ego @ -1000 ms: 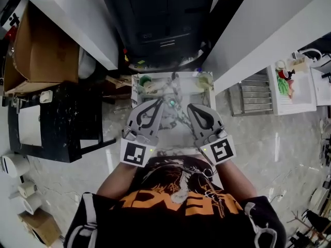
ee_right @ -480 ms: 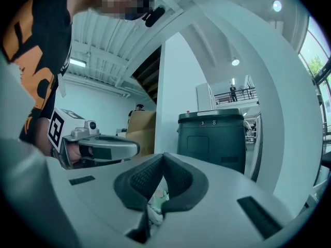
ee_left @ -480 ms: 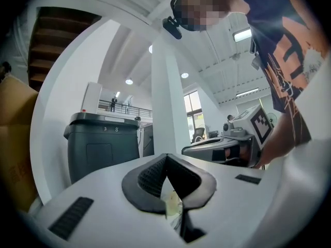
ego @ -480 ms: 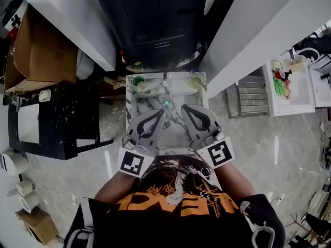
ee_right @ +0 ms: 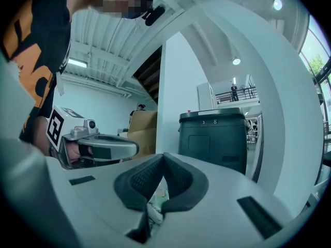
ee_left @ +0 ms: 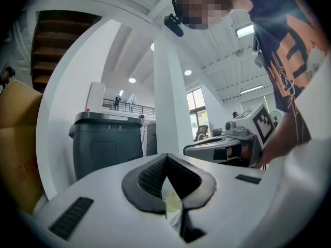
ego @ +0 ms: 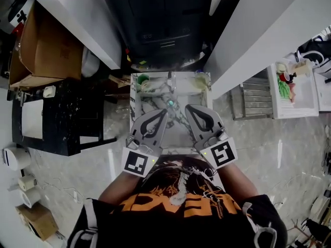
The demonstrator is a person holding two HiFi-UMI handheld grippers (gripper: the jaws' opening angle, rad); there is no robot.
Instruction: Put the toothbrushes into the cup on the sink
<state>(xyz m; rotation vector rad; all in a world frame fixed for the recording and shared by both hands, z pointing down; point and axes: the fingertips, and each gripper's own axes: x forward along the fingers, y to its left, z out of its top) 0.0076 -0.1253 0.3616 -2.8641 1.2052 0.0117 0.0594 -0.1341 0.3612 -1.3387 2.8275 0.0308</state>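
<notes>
A small marble sink top [ego: 199, 98] lies below me in the head view. A green cup [ego: 143, 80] stands at its back left corner and a pale cup [ego: 202, 79] at its back right. Pale, thin items lie beside the green cup, too small to identify. A small teal item [ego: 170, 103] lies mid-sink. My left gripper [ego: 163, 112] and right gripper [ego: 189, 108] hover side by side over the sink's near half, both pointing level. In the gripper views, the left gripper [ee_left: 165, 160] and right gripper [ee_right: 163, 160] are shut, pads meeting with nothing between them.
A dark bin [ego: 160, 19] stands behind the sink between white walls; it also shows as a dark bin [ee_left: 106, 143] in the left gripper view. A cardboard box [ego: 46, 50] and a black stand [ego: 62, 118] are at left, and a white shelf [ego: 292, 89] with small items at right.
My left gripper has drawn back a little toward the person's body and rolled slightly. The right gripper has barely shifted. Both stay shut and empty.
</notes>
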